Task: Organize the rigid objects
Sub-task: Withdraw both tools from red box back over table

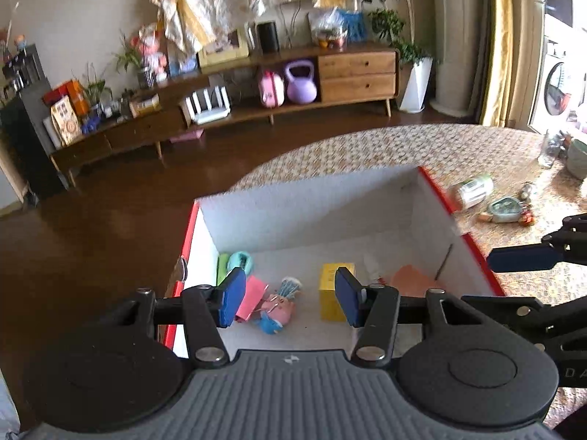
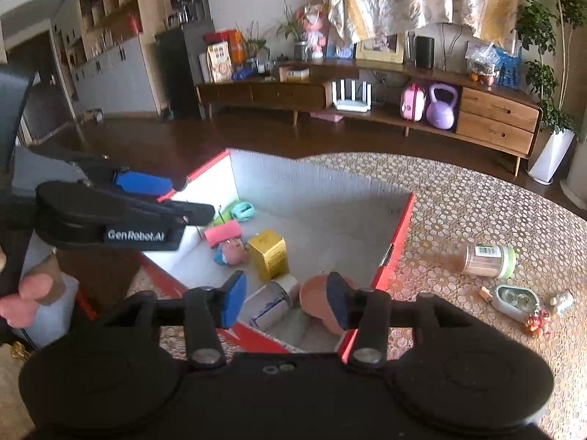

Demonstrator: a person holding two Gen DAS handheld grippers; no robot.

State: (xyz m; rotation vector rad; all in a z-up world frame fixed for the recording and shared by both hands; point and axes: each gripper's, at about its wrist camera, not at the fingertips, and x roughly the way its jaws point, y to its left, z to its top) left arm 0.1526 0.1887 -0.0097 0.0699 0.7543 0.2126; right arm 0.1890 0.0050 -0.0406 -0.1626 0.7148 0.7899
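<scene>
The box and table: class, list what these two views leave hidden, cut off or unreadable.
- Box near corner: left wrist view, hidden behind the left claw.
- White bottle label: right wrist view, too blurred to read, partly behind a right claw finger.
- Jar: left wrist view, blurred, partly behind the box wall.
- Trinkets: right wrist view, too small to identify.

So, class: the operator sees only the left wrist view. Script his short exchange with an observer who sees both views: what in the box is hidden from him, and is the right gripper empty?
Operator: Is there anything in the box that I can't see?
Observer: Yes. A white bottle lies on its side near the closest corner of the box.
Operator: Is the right gripper carrying something?
Observer: No. The right gripper is open, with nothing held between its pads.
</scene>
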